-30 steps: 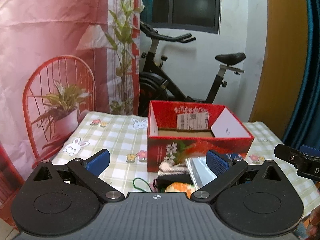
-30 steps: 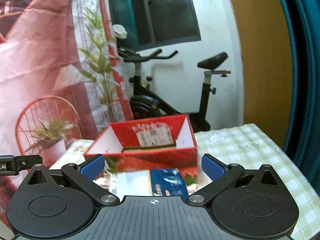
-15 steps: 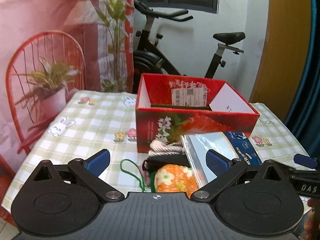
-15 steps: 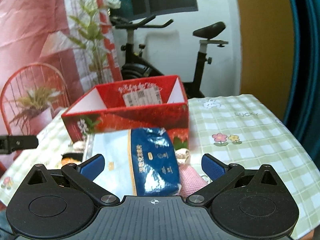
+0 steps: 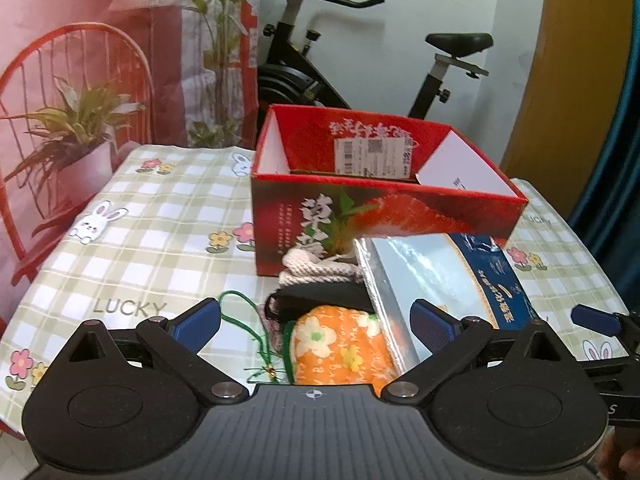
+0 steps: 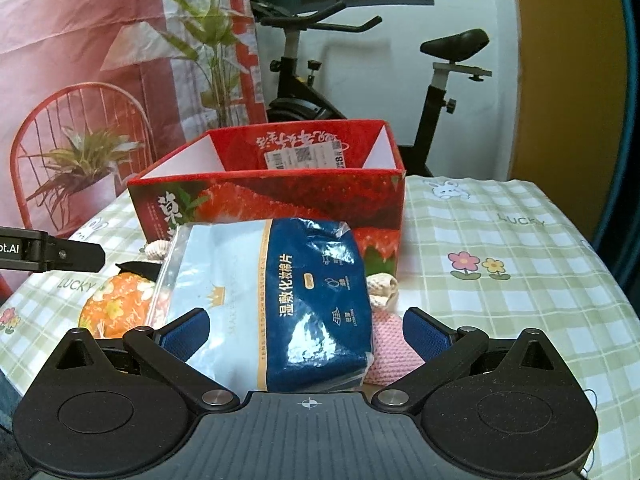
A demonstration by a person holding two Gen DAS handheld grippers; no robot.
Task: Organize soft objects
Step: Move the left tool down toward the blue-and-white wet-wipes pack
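Note:
An open red strawberry box [image 5: 384, 216] [image 6: 280, 196] stands on the checked tablecloth. In front of it lies a pile: a blue and silver tissue pack [image 5: 448, 280] [image 6: 280, 304], an orange flowered pouch [image 5: 340, 348] [image 6: 116, 300], a cream rope bundle [image 5: 316, 268], a black item [image 5: 320, 300], a green cord [image 5: 244, 320] and a pink knitted piece [image 6: 392, 356]. My left gripper [image 5: 314, 322] is open just before the orange pouch. With jaws open, my right gripper [image 6: 306, 332] straddles the near end of the tissue pack.
The table [image 6: 500, 264] carries a green checked cloth with flowers and rabbits. Behind it stand an exercise bike [image 5: 328, 60], a tall plant [image 6: 216, 52] and a pink backdrop with a printed red chair. A yellow panel and blue curtain are at the right.
Both grippers have tilted down and moved closer to the pile, so the pouch, tissue pack and pink piece now show more fully. Both stay open.

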